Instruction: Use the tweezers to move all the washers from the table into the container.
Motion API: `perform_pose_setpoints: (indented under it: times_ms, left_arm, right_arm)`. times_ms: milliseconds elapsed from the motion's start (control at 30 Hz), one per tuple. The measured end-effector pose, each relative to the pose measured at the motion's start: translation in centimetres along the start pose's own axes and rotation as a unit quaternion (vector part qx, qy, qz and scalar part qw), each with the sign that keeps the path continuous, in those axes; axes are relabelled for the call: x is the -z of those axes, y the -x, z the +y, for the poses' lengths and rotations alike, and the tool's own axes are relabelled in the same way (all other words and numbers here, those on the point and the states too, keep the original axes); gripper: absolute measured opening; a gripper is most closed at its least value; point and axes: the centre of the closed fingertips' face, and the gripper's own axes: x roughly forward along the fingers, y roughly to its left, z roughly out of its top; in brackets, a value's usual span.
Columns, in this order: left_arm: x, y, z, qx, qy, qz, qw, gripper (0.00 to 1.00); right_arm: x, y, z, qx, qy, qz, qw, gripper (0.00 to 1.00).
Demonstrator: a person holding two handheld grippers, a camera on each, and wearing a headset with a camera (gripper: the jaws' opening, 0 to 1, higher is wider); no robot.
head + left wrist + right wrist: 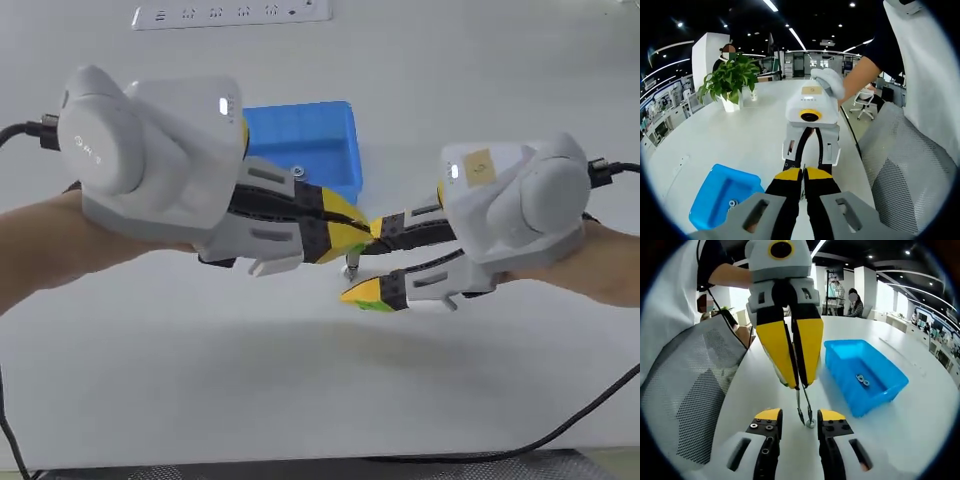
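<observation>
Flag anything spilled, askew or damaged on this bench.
Nothing stands out. The blue container sits upright with two washers inside. The left gripper holds the tweezers, tips at a washer on the table. The right gripper is open.

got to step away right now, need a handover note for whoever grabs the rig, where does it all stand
Left tool: shut on the tweezers, tips down at a washer on the table.
Right tool: open, holding nothing, its jaws on either side of that washer, close to the tweezer tips.
Container: blue, just beyond the tools; two washers lie in it.
Done: those two are in.
Left: the washer at the tips. I cannot tell if it is pinched. Lift it, carry it over the container and release, then scan the table for others.
</observation>
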Motion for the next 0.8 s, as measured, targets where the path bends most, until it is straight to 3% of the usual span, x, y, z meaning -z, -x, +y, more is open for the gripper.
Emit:
perform_pose_setpoints:
  times_ms: [333,800]
  left_arm:
    - [-0.05,-0.07,0.06,0.0,0.0,0.0,1.0,0.06]
    - [-0.14,-0.19,0.05,0.001,-0.003,0.0,1.0,0.05]
  right_arm:
    - [-0.1,-0.18,-0.42,-0.001,0.014,-0.002,0.9999,0.17]
    - [0.03,-0.42,-0.53,0.007,0.04,0.004,0.9992,0.1]
